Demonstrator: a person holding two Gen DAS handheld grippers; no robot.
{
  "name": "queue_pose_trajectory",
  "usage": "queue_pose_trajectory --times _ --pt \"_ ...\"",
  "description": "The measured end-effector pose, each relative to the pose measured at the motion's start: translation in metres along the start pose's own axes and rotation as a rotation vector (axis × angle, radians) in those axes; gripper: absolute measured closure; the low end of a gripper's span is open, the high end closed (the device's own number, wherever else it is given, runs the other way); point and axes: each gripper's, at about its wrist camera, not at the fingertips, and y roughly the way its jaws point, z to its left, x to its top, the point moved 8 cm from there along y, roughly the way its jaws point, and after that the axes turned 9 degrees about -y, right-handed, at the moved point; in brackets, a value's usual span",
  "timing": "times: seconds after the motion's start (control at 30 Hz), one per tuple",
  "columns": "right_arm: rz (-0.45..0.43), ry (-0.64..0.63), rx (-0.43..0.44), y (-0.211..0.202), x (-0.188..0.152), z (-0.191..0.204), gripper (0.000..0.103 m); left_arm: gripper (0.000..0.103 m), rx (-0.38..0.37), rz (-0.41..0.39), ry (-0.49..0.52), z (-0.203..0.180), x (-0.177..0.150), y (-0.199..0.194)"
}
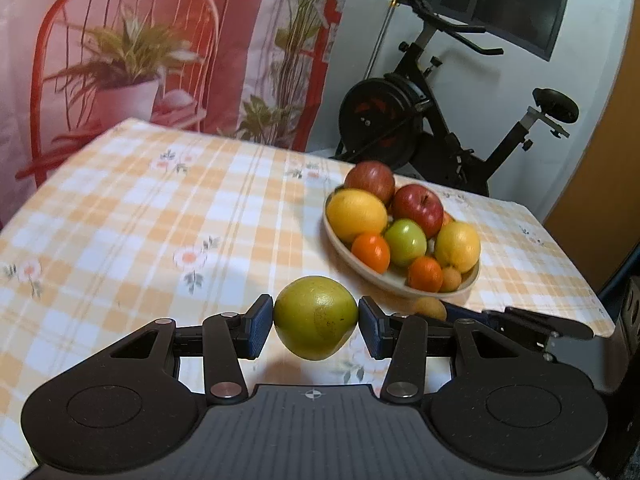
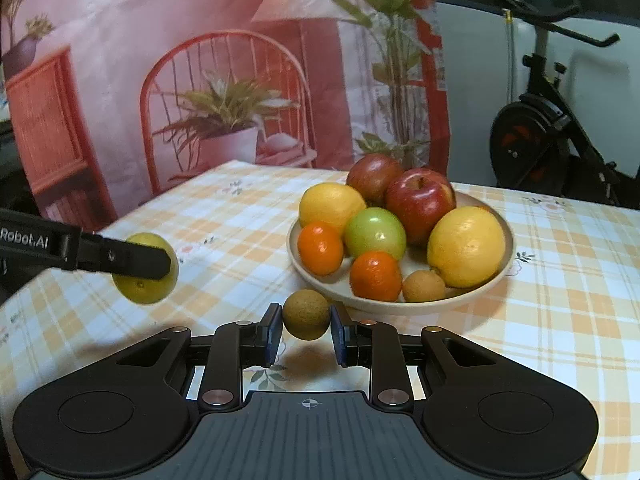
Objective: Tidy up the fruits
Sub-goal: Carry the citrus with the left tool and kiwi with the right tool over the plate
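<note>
Left gripper (image 1: 316, 322): my pads are clamped on a green fruit (image 1: 315, 317), lifted clear of the table (image 1: 140, 216)
Right gripper (image 2: 306, 334): my pads are closed on a small brown fruit (image 2: 306, 314), held just above the cloth, right at the near rim of the bowl (image 2: 400, 306)
Bowl: on the right half of the table, beyond both grippers
In the bowl: two red apples, two yellow lemons, a green apple (image 2: 375, 233), two oranges, another small brown fruit at the near edge
Table cover: orange and white checks with flowers
Far side: printed curtain (image 2: 200, 80) on the left, exercise bike (image 1: 440, 120) on the right
</note>
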Motion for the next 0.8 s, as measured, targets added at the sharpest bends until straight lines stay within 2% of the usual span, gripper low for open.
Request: queue_pose_trajectory --times 0.27,0.5,0.8 --pt "-0.08 0.027 -0.016 -0.017 0.01 -0.014 0.079 0.054 -0.015 -0.012 0.052 -0.028 0.024 0.0" --pt "-0.133 0.034 -0.058 -0.017 0.022 -0.039 0.079 0.054 -0.025 -0.016 0.123 -0.06 0.048 0.018" --pt "-0.121 0.025 -0.087 0.006 0.027 -0.06 0.079 0.054 -0.028 0.019 0.203 -0.086 0.062 0.064"
